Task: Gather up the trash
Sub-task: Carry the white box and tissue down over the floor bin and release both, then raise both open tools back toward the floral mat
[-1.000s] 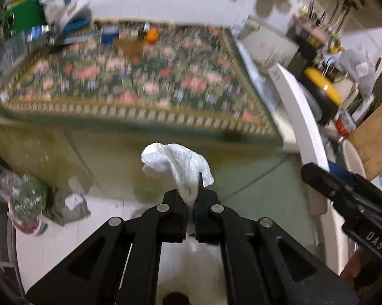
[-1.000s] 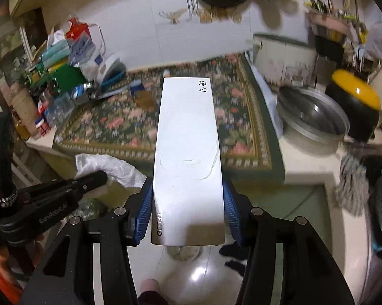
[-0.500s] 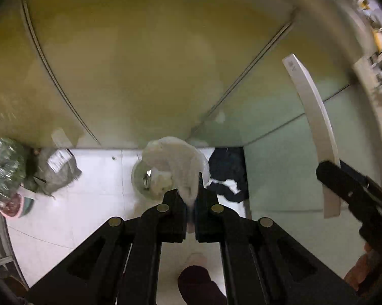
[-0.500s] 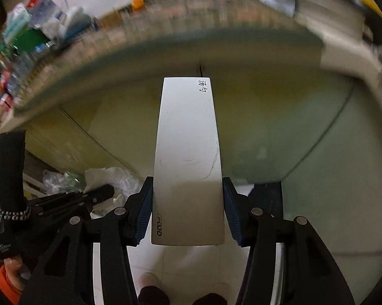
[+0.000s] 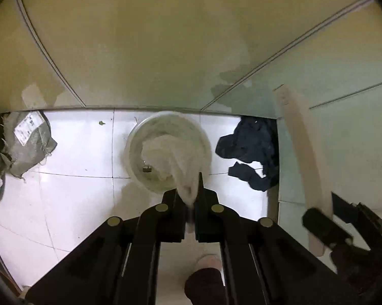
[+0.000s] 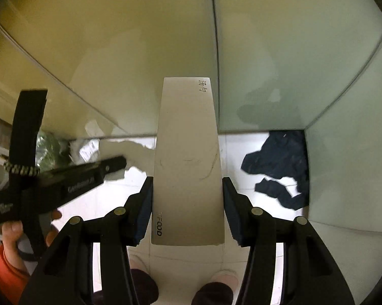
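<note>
Both my tools loaded, pointing down at the floor by the bin.

L to R: grey sack (image 5: pixel 29 142) w/ a label lies on the white tile floor (image 5: pixel 76 203) at far left, against the cabinet front (image 5: pixel 152 50). My left tool (image 5: pixel 190 198) is clamped together on a crumpled white tissue (image 5: pixel 175 157), which hangs right over the round pale bin (image 5: pixel 140 137) on the floor below. Right of the bin, dark blue cloth (image 5: pixel 254 150) lies bunched in the corner by the cabinet. Further right, my right tool (image 6: pixel 187 200) grips a long flat white card (image 6: pixel 188 152) by its side edges, blue pads pressed on it; card has "TFOOD" printed near end, handwriting at far end. My feet (image 6: pixel 224 279) show at the near edge.
</note>
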Demonstrator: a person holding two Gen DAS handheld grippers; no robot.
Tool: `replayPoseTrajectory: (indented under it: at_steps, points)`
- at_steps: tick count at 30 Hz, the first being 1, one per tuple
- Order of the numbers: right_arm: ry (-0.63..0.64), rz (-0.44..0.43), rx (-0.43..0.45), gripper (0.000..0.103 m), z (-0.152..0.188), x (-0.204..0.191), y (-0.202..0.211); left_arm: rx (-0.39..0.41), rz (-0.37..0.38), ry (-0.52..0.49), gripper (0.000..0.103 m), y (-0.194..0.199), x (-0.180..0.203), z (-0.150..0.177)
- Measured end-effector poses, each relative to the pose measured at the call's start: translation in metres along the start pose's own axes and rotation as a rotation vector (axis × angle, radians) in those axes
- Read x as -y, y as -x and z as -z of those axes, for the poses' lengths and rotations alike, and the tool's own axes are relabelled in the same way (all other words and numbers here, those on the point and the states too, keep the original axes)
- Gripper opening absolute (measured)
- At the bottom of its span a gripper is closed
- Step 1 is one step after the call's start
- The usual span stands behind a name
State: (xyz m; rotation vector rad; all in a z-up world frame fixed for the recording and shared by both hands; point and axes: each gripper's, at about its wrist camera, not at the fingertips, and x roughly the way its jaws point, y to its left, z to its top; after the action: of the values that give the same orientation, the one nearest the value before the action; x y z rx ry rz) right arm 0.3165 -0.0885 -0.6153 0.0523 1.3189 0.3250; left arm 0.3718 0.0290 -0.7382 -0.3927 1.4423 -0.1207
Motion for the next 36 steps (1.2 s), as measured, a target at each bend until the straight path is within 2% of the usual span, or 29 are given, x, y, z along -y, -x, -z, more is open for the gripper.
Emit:
replayPoseTrajectory:
  at_steps: [3, 4, 7, 8, 14, 18, 21, 25, 27, 31, 36]
  points:
    - [0.015, -0.009, -0.041, 0.048, -0.001, -0.001, -0.032, -0.019, -0.010, 0.005, 0.003, -0.019, -0.009, -0.004]
    - [0.019, -0.008, -0.042, 0.048, -0.003, -0.003, -0.038, -0.022, -0.013, 0.004, 0.007, -0.022, -0.011, -0.005]
    - [0.043, -0.019, -0.052, 0.049, -0.007, -0.006, -0.053, -0.038, -0.018, 0.011, 0.030, -0.024, -0.017, -0.006]
    - [0.051, -0.016, -0.064, 0.049, -0.009, -0.008, -0.056, -0.032, -0.016, 0.012, 0.033, -0.019, -0.015, -0.004]
    - [0.050, -0.015, -0.071, 0.049, -0.011, -0.009, -0.048, -0.007, -0.068, 0.000, 0.033, 0.014, -0.012, 0.000]
    - [0.034, 0.001, -0.071, 0.049, -0.015, -0.007, -0.023, 0.008, -0.073, 0.011, 0.033, 0.061, -0.005, 0.002]
    - [0.022, 0.012, -0.055, 0.049, -0.022, -0.010, 0.016, 0.035, -0.079, 0.004, 0.033, 0.107, 0.007, 0.001]
    - [0.013, 0.014, -0.011, 0.049, -0.038, -0.022, 0.083, 0.098, -0.095, -0.033, 0.033, 0.193, 0.033, 0.001]
    - [0.014, 0.017, 0.018, 0.049, -0.046, -0.029, 0.118, 0.130, -0.079, -0.052, 0.033, 0.242, 0.047, -0.003]
    - [0.007, 0.004, 0.108, 0.049, -0.064, -0.052, 0.206, 0.216, -0.054, -0.119, 0.033, 0.344, 0.074, -0.009]
    - [-0.004, -0.003, 0.275, 0.049, -0.078, -0.088, 0.322, 0.373, -0.055, -0.224, 0.033, 0.466, 0.107, -0.014]
